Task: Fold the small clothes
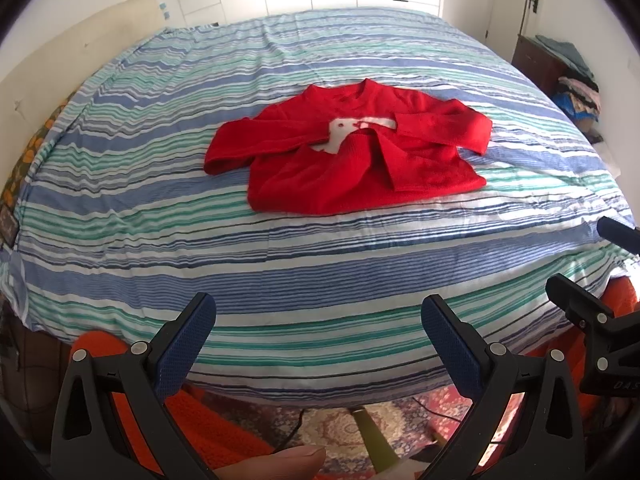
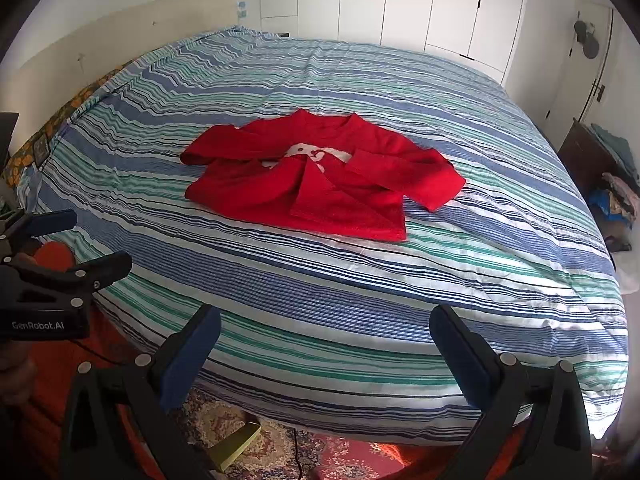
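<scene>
- The red sweater (image 1: 344,152) lies flat on the striped bed cover (image 1: 280,264), in the middle of the frame in both views, with its neck toward the top of the picture and its hem toward you.
- Its long axis runs from left to right, because both sleeves are bent in across the chest.
- The sleeves hide a part of the white figure (image 1: 352,130) on the chest, so you cannot make out what it is.
- Your left gripper (image 1: 318,330) is spread wide and holds nothing; it hangs over the near edge of the bed.
- Your right gripper (image 2: 324,342) is also wide and empty.
- Only the right wrist view shows the left gripper from the side, at the left edge; the left wrist view shows your thumb (image 1: 276,466) at the bottom.
</scene>
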A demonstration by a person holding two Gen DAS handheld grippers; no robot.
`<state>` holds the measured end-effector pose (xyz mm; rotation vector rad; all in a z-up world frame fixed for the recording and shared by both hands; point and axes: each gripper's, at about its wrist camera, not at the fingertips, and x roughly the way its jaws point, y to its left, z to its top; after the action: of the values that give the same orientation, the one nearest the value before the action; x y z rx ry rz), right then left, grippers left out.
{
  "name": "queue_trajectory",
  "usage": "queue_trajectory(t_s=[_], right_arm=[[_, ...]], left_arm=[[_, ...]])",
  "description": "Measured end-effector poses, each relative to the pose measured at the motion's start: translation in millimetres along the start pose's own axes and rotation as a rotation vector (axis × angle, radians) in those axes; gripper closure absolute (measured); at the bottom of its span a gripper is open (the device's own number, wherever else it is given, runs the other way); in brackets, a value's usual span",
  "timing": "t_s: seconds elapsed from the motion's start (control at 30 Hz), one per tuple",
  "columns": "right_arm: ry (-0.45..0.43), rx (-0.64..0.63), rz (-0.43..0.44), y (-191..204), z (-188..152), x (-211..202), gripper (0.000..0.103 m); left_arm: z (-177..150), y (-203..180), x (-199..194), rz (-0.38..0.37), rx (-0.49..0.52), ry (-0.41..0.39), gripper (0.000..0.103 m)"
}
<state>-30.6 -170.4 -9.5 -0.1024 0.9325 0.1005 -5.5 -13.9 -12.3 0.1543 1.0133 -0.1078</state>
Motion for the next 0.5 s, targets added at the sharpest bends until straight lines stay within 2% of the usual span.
queue_trajectory(t_s=[0.5], right_arm=[[0.003, -0.001, 0.000, -0.1, 0.2, -0.2, 0.000]], left_arm=[[-0.2, -0.5, -0.6, 0.001, 0.005, 0.002, 0.000]])
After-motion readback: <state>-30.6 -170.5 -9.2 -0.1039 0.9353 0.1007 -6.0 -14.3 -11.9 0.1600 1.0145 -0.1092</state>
